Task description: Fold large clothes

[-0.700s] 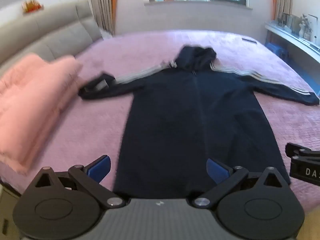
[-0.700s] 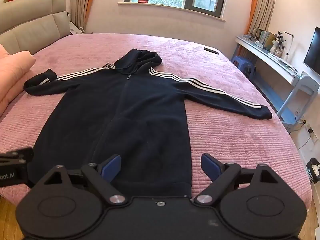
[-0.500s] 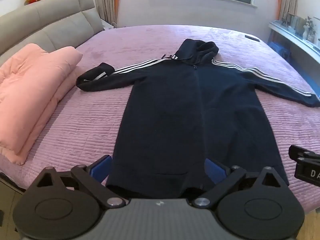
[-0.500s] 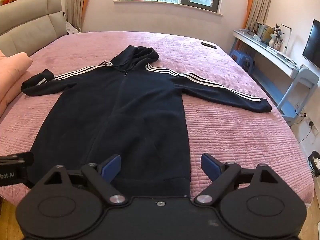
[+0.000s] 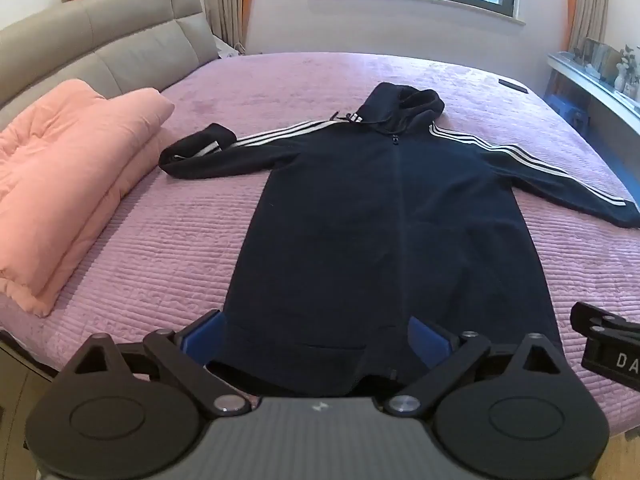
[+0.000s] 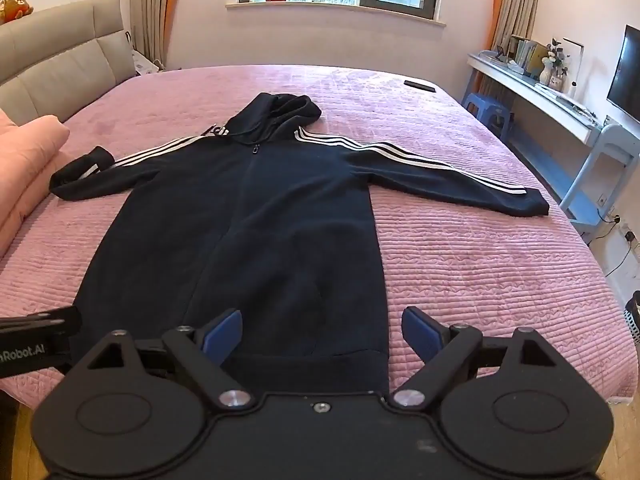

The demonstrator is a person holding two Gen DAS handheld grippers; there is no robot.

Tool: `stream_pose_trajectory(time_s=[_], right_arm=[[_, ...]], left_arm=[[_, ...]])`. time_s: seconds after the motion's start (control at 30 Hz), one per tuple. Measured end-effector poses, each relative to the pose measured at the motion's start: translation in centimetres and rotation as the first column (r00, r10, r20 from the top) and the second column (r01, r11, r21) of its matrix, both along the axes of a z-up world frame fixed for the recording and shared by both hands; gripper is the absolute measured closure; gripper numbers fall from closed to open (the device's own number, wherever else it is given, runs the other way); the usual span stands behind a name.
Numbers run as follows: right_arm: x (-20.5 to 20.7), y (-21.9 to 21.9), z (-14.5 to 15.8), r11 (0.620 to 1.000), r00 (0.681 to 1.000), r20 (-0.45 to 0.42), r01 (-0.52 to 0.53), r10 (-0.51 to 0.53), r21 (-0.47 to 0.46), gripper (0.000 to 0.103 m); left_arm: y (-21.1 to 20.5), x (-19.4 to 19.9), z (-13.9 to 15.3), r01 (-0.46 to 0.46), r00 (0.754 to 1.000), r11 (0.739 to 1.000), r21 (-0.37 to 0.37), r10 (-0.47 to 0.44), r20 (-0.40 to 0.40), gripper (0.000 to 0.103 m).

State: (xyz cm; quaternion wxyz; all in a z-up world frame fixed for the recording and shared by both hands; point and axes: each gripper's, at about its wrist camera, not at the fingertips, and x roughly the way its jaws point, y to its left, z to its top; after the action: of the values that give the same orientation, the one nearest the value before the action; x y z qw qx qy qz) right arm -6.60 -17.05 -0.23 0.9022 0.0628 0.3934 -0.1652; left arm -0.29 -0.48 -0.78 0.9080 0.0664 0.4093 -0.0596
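A long dark navy hooded jacket point(image 5: 384, 216) point(image 6: 248, 220) with white sleeve stripes lies flat, front up, on the pink bed, hood toward the window and sleeves spread. The left sleeve's cuff point(image 5: 196, 152) is folded back on itself. My left gripper point(image 5: 316, 334) stands open above the hem's left half, nothing between its blue pads. My right gripper point(image 6: 322, 330) is open too, over the hem's right corner. Each gripper's body shows at the edge of the other's view.
A folded pink quilt point(image 5: 68, 184) lies on the bed's left side by the grey headboard point(image 5: 100, 48). A small dark object point(image 6: 419, 85) rests near the bed's far right corner. A desk point(image 6: 560, 108) and blue stool point(image 6: 486, 110) stand right of the bed.
Both grippers have drawn back and lowered slightly toward the bed's near edge, so the hem sits closer to the fingers. The jacket has not moved. Both stay open.
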Motion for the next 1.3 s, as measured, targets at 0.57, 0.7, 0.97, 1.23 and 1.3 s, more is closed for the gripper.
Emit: stream_pose_trajectory(time_s=[0.57, 0.7, 0.97, 1.23, 1.3], right_arm=[[-0.8, 0.3, 0.4, 1.0, 1.0, 0.015, -0.007, 0.006, 0.013, 0.001], [-0.9, 0.1, 0.3, 1.0, 1.0, 0.015, -0.007, 0.007, 0.019, 0.001], [-0.9, 0.2, 0.3, 1.0, 1.0, 0.014, -0.012, 0.011, 0.023, 0.001], [-0.8, 0.5, 0.3, 1.0, 1.0, 0.015, -0.017, 0.017, 0.021, 0.001], [-0.8, 0.6, 0.4, 1.0, 1.0, 0.017, -0.019, 0.019, 0.02, 0.001]], left_arm=[[0.2, -0.8, 0.5, 0.019, 1.0, 0.999, -0.035, -0.019, 0.005, 0.003], [0.4, -0.9, 0.5, 0.02, 1.0, 0.999, -0.043, -0.02, 0.004, 0.003], [0.4, -0.9, 0.5, 0.021, 1.0, 0.999, -0.045, -0.021, 0.0, 0.003], [0.4, -1.1, 0.4, 0.021, 1.0, 0.999, -0.049, -0.021, 0.001, 0.003], [0.5, -1.1, 0.4, 0.023, 1.0, 0.999, -0.049, -0.023, 0.003, 0.003]])
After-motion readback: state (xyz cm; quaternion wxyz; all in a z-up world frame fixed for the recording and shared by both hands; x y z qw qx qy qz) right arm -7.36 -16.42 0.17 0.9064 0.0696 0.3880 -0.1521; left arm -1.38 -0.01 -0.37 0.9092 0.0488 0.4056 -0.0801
